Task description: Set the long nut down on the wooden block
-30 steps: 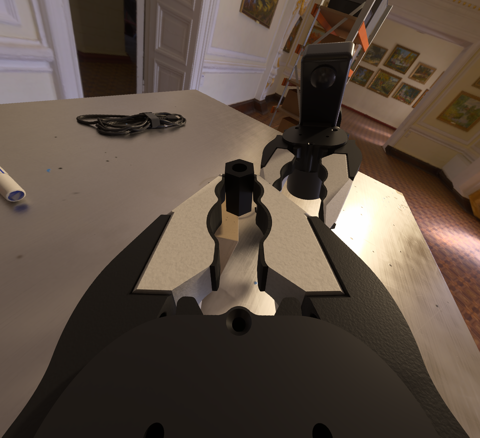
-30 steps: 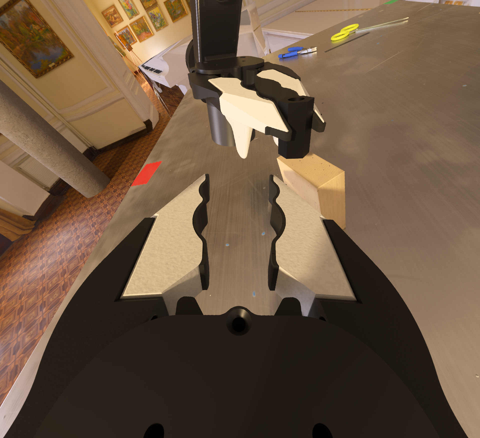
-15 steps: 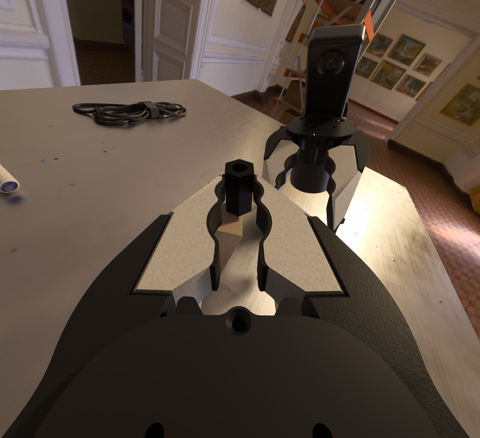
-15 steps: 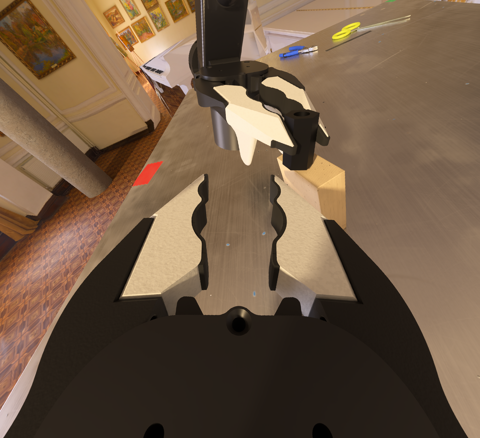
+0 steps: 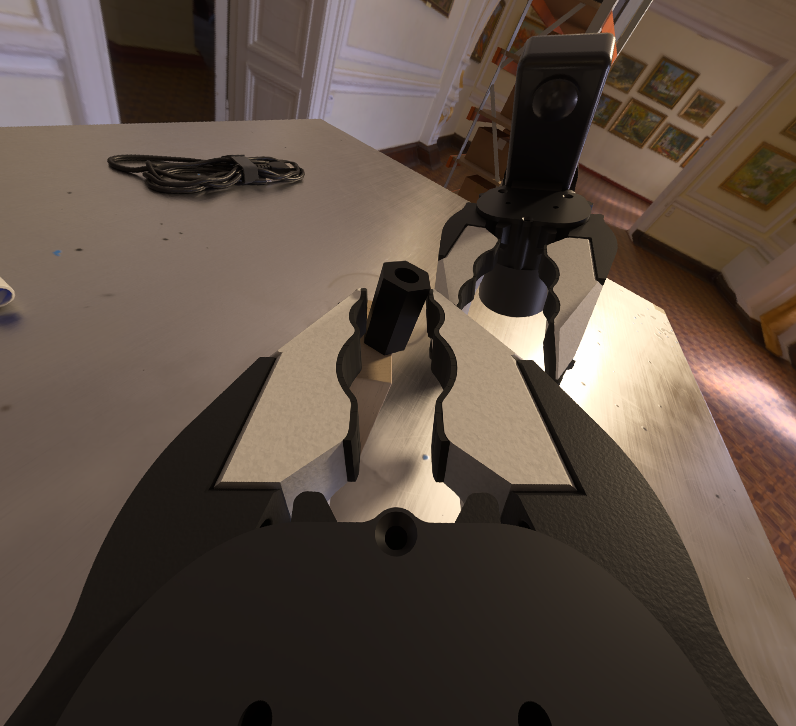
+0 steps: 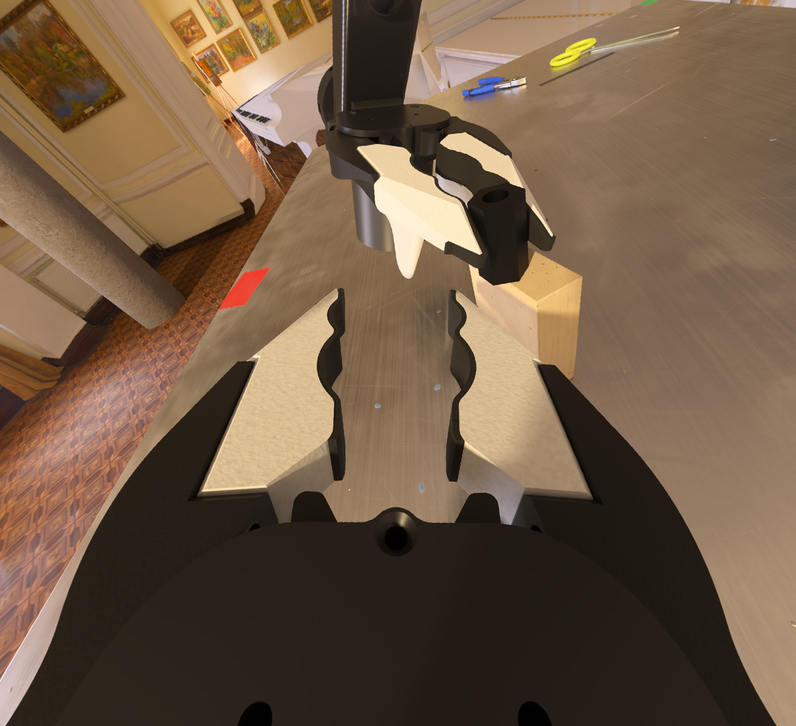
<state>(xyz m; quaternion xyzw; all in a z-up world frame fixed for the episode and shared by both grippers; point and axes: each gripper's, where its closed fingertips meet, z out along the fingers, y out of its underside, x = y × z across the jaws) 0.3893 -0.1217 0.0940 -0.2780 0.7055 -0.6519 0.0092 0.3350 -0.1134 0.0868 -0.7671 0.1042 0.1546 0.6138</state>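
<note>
ok so the left gripper (image 5: 394, 296) has the long nut (image 5: 394, 311) sitting between its 2 fingertips, but it doesn't look clamped. The jaws are spread a bit wider than the nut, and in the left wrist view there's a visible gap between the nut's lower half and the right-hand finger. So I'd call it let go, or near enough. The nut is black, hex-sided, bore facing up, and it's tilted, with the top leaning toward the right-hand finger. Its bottom end is on top of the wooden block (image 5: 379, 369), which sits right under the fingertips, mostly tucked beneath the left-hand finger.

From the right wrist view, the nut's lower end meets the near top edge of the block.

The right gripper (image 6: 396, 305) is spread wide with nothing in it. It faces the left gripper, with the block just ahead and to the right of its fingertips.

Other stuff on the metal table (image 5: 172, 318):
- 1 bundled black cable (image 5: 202, 173), well ahead-left of the left gripper
- yellow-handled scissors (image 6: 573, 53) and blue-handled pliers (image 6: 491, 86), far ahead-right of the right gripper
</note>
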